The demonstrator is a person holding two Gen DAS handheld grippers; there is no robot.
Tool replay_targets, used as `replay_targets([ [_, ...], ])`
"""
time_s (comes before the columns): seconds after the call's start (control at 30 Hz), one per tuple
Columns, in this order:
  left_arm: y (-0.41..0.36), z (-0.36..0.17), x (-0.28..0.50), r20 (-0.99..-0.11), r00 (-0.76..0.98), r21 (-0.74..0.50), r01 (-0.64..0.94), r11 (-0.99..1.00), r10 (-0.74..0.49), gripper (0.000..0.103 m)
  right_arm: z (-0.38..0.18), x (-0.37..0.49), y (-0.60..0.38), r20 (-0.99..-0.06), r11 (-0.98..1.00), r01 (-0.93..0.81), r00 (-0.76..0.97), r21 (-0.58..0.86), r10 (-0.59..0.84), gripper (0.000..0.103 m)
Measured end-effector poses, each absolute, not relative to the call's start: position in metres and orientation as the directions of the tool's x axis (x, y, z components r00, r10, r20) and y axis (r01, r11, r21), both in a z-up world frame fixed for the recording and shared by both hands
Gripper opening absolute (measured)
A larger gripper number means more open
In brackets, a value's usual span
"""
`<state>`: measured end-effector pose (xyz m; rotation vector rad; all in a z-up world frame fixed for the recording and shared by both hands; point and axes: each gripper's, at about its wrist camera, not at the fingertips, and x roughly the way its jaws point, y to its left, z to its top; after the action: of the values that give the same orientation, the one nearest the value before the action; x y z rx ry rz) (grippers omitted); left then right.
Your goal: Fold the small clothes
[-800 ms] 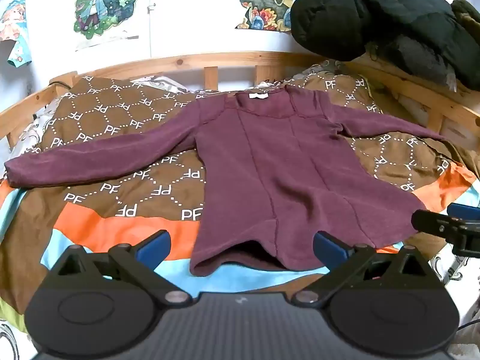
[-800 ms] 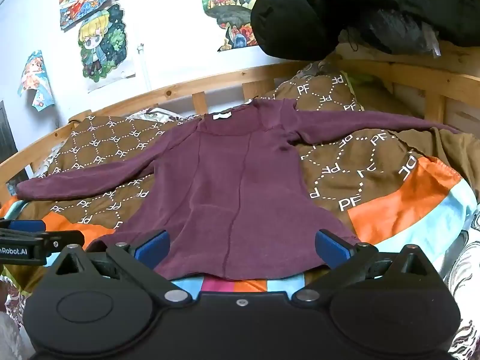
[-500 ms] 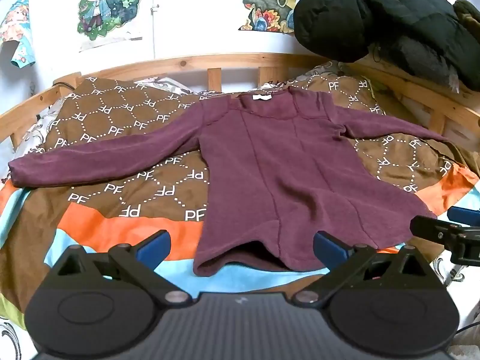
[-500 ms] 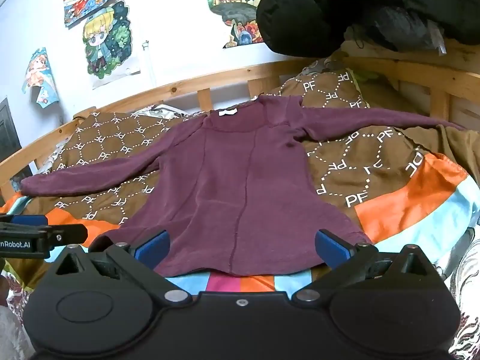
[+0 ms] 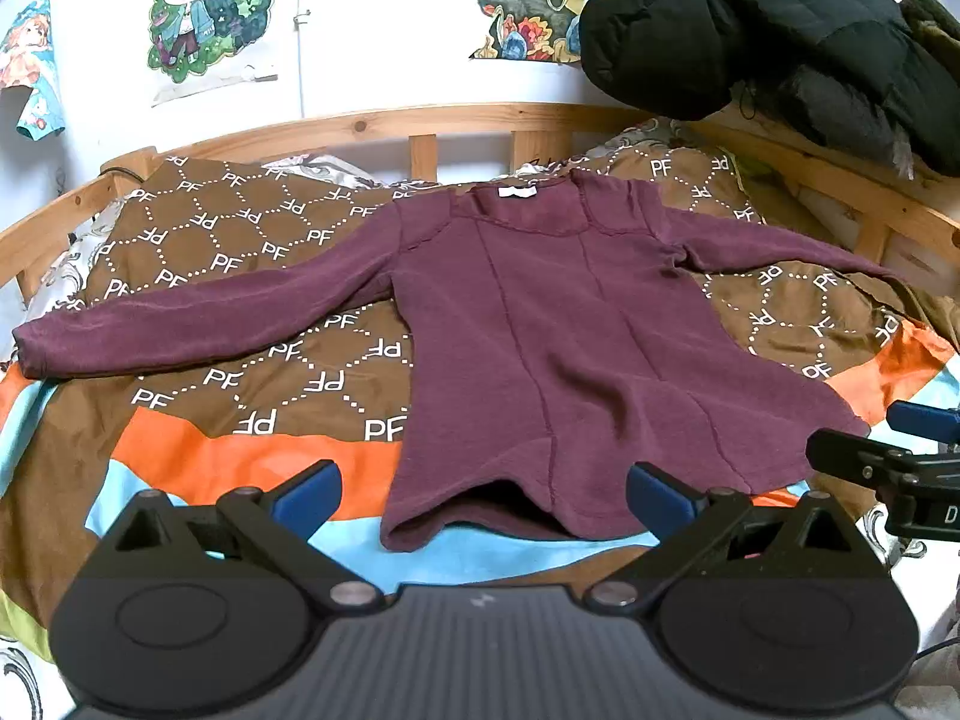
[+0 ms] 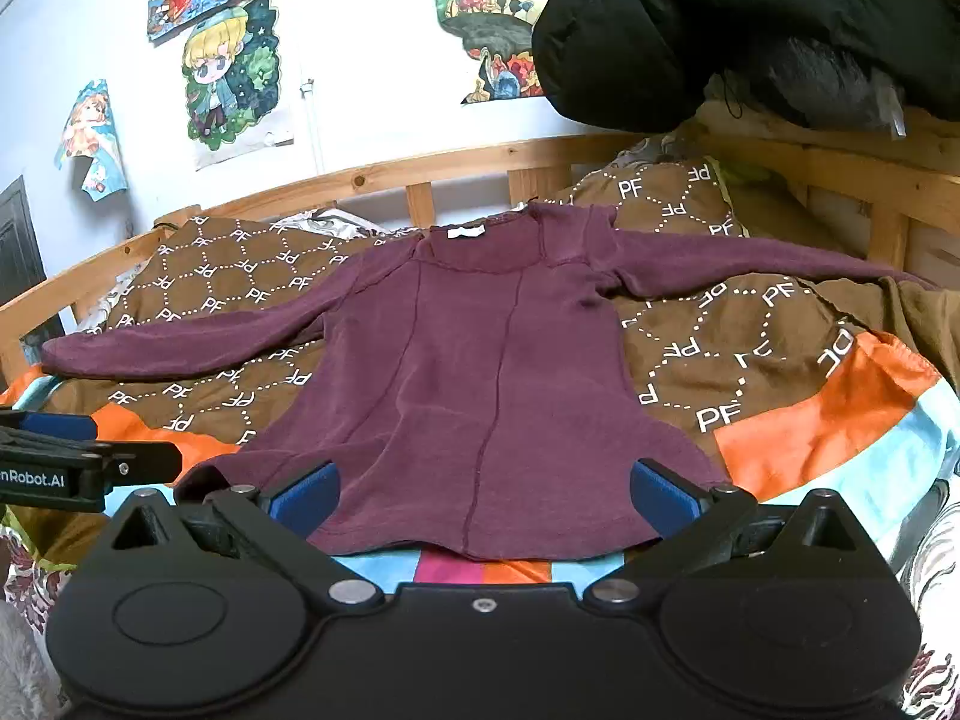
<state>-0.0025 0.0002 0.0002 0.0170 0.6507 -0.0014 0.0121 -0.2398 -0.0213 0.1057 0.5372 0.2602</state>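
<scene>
Edging nearer since earlier frame. Top (image 5: 558, 348) spread flat on bed (image 5: 240, 456), hem at 6 o'clock. Both grippers' fingers (image 5: 306, 495) (image 6: 306, 495) wide open, empty. Best to pinch hem corners squarely.

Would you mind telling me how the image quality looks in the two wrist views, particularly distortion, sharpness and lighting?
Left wrist view: strong fisheye bowing of the wooden bed rail, dark corners, maroon top sharp, light even, dark shadow only under its lifted hem. Right wrist view: same barrel bend, the black jacket loses detail in darkness, wall slightly bluish; no glare or motion blur in either.
</scene>
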Motion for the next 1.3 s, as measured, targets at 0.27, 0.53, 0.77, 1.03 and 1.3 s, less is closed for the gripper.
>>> replay_targets([
  [0.27, 0.0004, 0.0021, -0.0035, -0.602, 0.799, 0.015, 0.008, 1.0, 0.003, 0.103, -0.0202, 0.0129, -0.2417, -0.494, 0.961, -0.217, 0.825, 0.17, 0.273, 0.102],
  [0.53, 0.0003, 0.002, -0.004, -0.601, 0.799, 0.011, 0.001, 1.0, 0.006, 0.103, -0.0205, 0.0124, -0.2417, -0.494, 0.961, -0.214, 0.825, 0.176, 0.274, 0.103],
  [0.77, 0.0005, 0.0023, -0.004, -0.6, 0.8, 0.008, -0.004, 1.0, 0.008, 0.103, -0.021, 0.0129, -0.2427, -0.497, 0.961, -0.21, 0.823, 0.182, 0.274, 0.103],
  [1.03, 0.002, 0.003, -0.0045, -0.599, 0.801, 0.001, -0.004, 1.0, 0.004, 0.103, -0.0207, 0.0122, -0.2433, -0.492, 0.959, -0.214, 0.825, 0.184, 0.278, 0.103],
  [1.3, 0.0035, 0.0035, -0.0038, -0.605, 0.796, -0.006, -0.008, 1.0, 0.002, 0.103, -0.0202, 0.0116, -0.2435, -0.492, 0.959, -0.218, 0.824, 0.184, 0.282, 0.103],
])
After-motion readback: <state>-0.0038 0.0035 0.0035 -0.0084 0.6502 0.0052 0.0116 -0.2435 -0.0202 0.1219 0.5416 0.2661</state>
